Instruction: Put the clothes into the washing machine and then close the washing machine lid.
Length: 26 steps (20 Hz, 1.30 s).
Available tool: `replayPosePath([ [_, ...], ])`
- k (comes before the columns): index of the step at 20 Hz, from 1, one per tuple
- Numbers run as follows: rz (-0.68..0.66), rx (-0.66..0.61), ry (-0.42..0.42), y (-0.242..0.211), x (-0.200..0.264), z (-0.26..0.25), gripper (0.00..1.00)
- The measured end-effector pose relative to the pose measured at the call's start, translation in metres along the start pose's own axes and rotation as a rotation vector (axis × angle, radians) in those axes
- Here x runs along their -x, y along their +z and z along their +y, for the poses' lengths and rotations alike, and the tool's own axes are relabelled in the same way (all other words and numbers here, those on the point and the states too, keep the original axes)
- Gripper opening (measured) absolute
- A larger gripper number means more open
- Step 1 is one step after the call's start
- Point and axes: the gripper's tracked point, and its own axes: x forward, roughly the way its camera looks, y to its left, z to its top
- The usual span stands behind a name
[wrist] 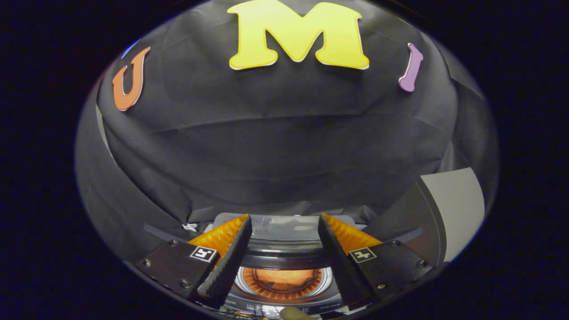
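My gripper is open, its two fingers spread wide with nothing between them. Below and between the fingers sits the washing machine, seen from above. Its round drum opening is uncovered and an orange piece of clothing lies inside it. Behind the opening a dark band and a grey glossy panel, apparently the raised lid, stand between the fingertips. The gripper hovers above the machine and touches nothing.
The booth's black cloth wall rises right behind the machine. A light grey panel stands to the right of the right finger. A small white scrap lies by the wall left of the left finger.
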Motion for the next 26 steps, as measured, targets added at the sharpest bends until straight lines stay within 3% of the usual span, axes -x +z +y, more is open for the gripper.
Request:
replayPosePath([
  [26,0.141,0.039,0.040,-0.097,0.039,-0.005,0.95],
])
